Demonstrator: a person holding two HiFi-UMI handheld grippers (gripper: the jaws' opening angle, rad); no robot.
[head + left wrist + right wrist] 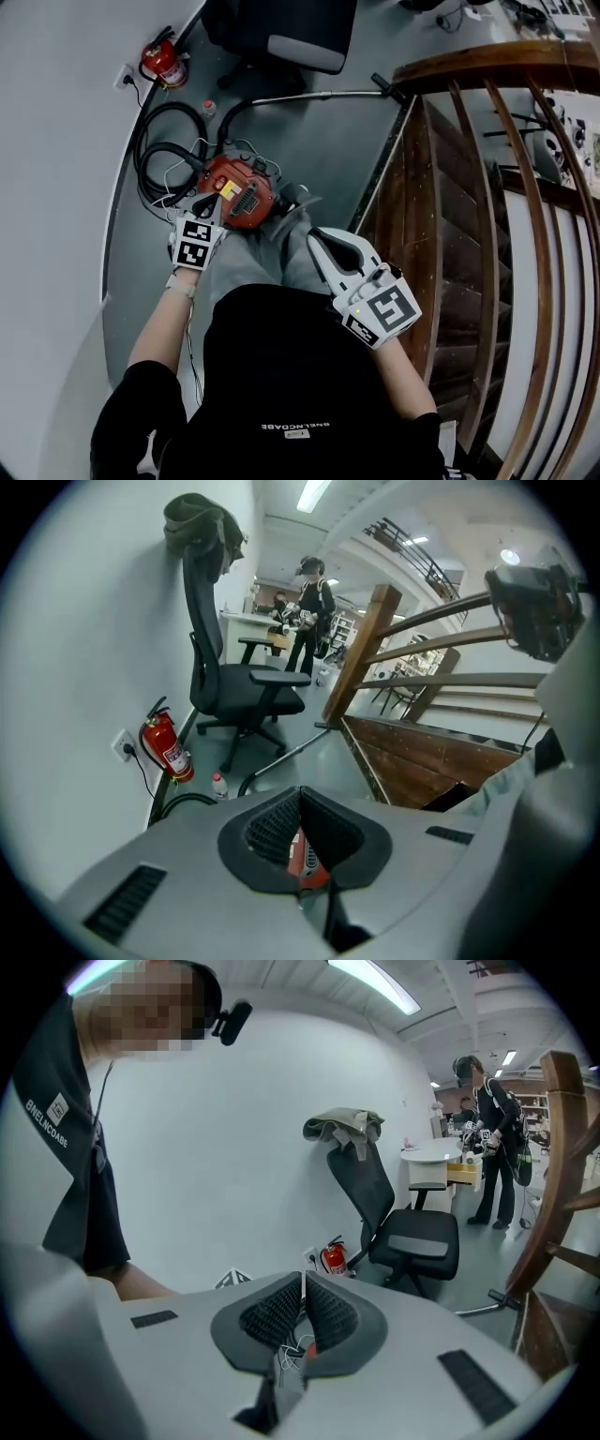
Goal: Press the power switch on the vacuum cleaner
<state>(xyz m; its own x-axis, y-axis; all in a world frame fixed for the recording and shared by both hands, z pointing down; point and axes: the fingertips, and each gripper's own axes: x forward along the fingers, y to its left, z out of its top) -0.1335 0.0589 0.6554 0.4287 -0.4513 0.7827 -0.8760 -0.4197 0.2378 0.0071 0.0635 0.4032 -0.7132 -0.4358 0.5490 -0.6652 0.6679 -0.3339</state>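
The red canister vacuum cleaner (246,192) sits on the grey floor just ahead of the person's knees, with a yellow label on its top. My left gripper (214,202) hovers over the vacuum's left top, beside that label. Its jaws are shut with nothing held. In the left gripper view (300,791) a strip of the red vacuum body (302,860) shows behind the closed tips. My right gripper (314,234) is held over the person's lap, right of the vacuum and apart from it, shut and empty (304,1277).
A black hose (159,141) coils left of the vacuum, and its metal wand (309,94) lies toward the wooden stair railing (487,187). A fire extinguisher (162,61), a small bottle (208,107) and an office chair (291,33) stand beyond. A person (309,611) stands far off.
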